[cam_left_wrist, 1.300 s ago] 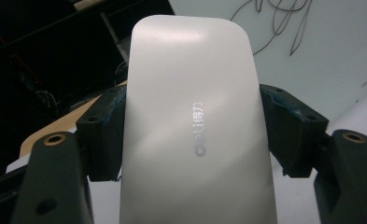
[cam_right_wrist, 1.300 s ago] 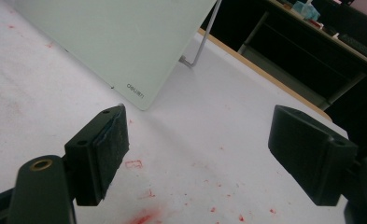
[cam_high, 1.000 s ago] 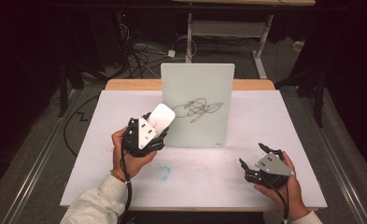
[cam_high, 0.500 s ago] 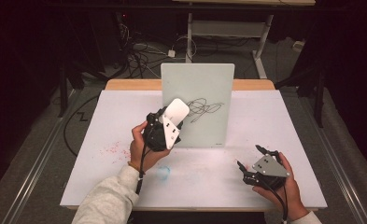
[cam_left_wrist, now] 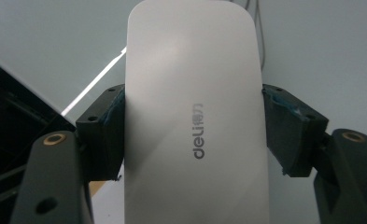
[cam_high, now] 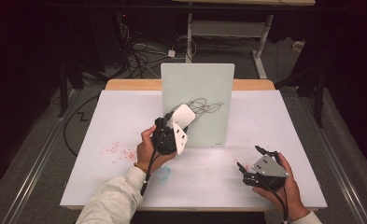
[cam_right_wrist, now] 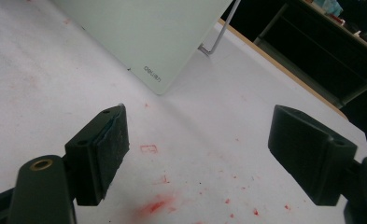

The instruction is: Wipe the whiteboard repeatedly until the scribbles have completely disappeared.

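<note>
The left gripper (cam_high: 177, 125) has its jaws clenched on the white eraser (cam_high: 182, 115), one pad on each long side, as the left gripper view shows plainly with the eraser (cam_left_wrist: 193, 112) standing up between them. It is held up against the lower left part of the upright board (cam_high: 197, 103), right at the left end of the black scribble (cam_high: 204, 108), though I cannot tell from here whether its face is touching the glass yet. The board stands at the far middle of the worktop (cam_high: 102, 121), propped on a thin wire leg (cam_right_wrist: 218, 32) behind. The right gripper (cam_high: 256, 169) rests low on the near right of the worktop, jaws released and holding nothing, well apart from the board. To my eye the wiping is just starting. To do it well, I would lay the eraser flat on the surface, press lightly so the propped board does not tip or slide back, and sweep rightward across the whole scribble in overlapping passes. The idle gripper could steady the board's right edge if it starts to shift.
</note>
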